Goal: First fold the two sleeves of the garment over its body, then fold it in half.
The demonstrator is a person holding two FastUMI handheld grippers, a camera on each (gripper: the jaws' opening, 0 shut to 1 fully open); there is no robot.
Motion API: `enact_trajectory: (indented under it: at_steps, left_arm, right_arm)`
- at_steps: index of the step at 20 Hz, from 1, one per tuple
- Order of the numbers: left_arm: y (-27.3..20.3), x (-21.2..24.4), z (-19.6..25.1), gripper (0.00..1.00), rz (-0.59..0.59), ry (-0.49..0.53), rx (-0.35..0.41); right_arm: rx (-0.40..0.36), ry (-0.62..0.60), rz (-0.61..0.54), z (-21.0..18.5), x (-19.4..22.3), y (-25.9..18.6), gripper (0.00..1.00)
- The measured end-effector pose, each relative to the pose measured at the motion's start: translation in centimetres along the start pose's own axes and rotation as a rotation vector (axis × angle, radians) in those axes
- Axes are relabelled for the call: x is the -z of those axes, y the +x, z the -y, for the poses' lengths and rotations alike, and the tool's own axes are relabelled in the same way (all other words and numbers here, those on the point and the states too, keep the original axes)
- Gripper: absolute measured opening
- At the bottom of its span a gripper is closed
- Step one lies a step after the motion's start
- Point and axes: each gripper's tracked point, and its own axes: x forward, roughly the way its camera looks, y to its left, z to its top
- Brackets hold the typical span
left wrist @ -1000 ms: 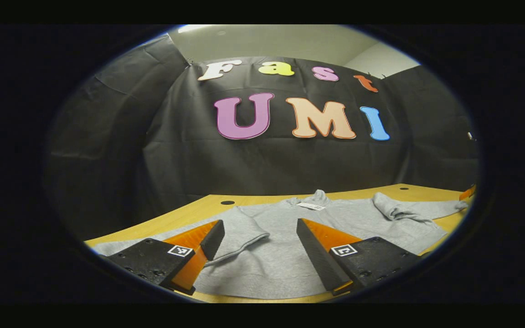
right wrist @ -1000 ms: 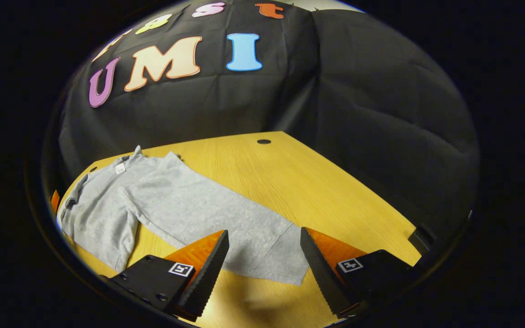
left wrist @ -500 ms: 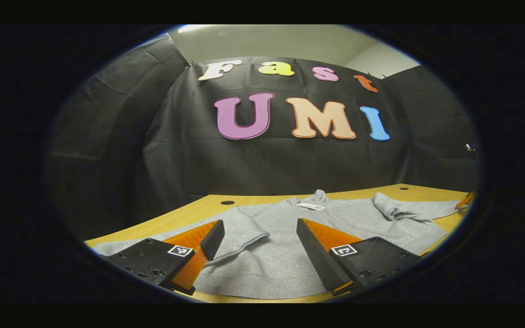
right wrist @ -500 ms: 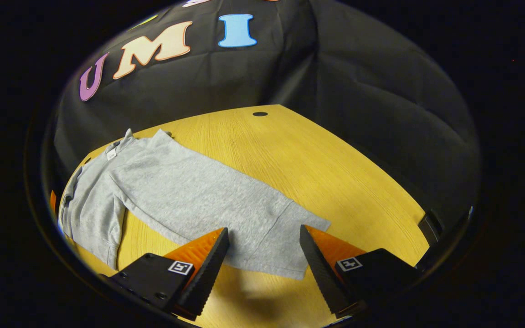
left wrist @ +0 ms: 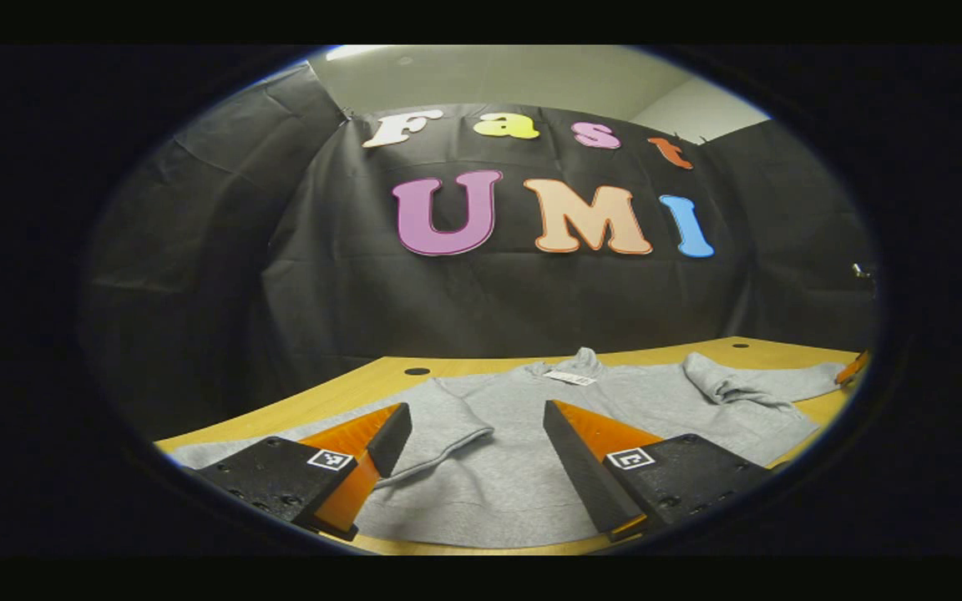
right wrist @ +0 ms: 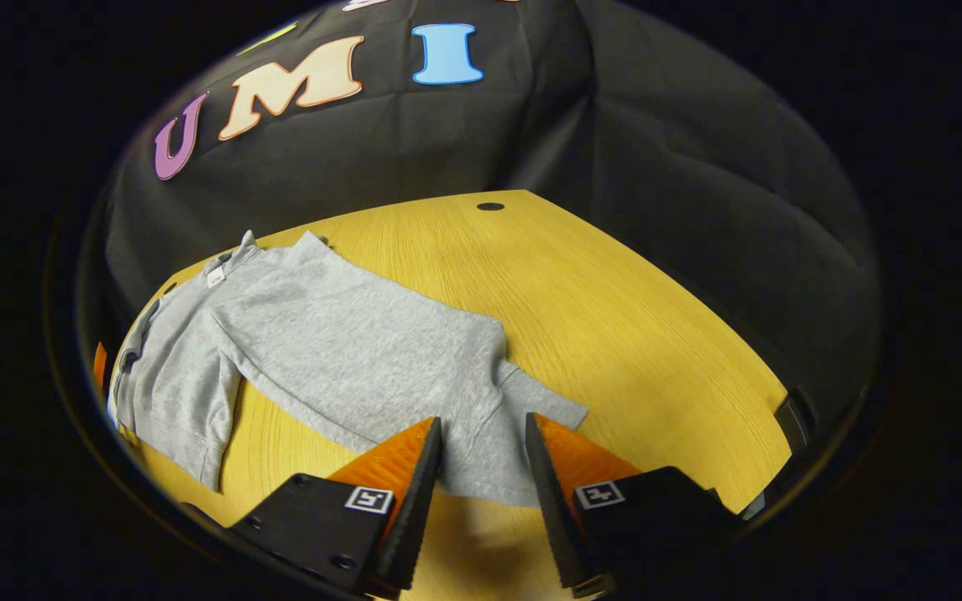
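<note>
Since 0.5 s ago our right gripper (right wrist: 481, 455) narrowed its jaws around the sleeve (right wrist: 489, 434) end; left gripper (left wrist: 473, 434) unmoved.

We see the grey sweatshirt (left wrist: 531, 434) flat on the wood table (right wrist: 615, 317), collar twd the far wall. R jaws part-closed, straddling the cuff; can't tell if they pinch it. L jaws wide apart over the body, near the other sleeve.

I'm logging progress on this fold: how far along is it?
Nothing looks folded yet: the grey sweatshirt lies spread on the table, its right sleeve stretched out sideways. In hand: the right claw straddles that sleeve's cuff, jaws close together but not shut. The left claw hangs open above the body. Left to do: both sleeve folds, then the halving.
</note>
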Motion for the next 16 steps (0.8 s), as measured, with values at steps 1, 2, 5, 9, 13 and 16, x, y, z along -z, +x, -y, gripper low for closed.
enact_trajectory:
  at_steps: [1, 2, 5, 9, 13, 16]
  left_arm:
    - [0.0, 0.0, 0.0, 0.94, 0.0, 0.0, 0.0]
    - [0.0, 0.0, 0.0, 0.94, 0.0, 0.0, 0.0]
    - [0.0, 0.1, 0.0, 0.94, 0.0, 0.0, 0.0]
    - [-0.1, 0.0, 0.0, 0.94, 0.0, 0.0, 0.001]
    - [-0.1, 0.1, 0.0, 0.94, -0.001, 0.0, 0.001]
    - [-0.2, 0.1, 0.0, 0.94, -0.001, 0.0, 0.001]
  right_arm:
    - [-0.005, -0.007, 0.001, -0.2, 0.0, 0.0, 0.55]
    - [-0.015, -0.008, -0.002, -0.5, 0.0, 0.1, 0.51]
    - [-0.019, -0.009, -0.008, -0.9, -0.1, 0.0, 0.22]
    - [-0.022, 0.022, -0.015, -1.1, -0.2, 0.2, 0.1]
    - [-0.039, 0.089, -0.006, -1.1, -0.3, 0.1, 0.04]
    - [-0.07, 0.114, 0.005, -2.1, -1.2, -0.1, 0.04]
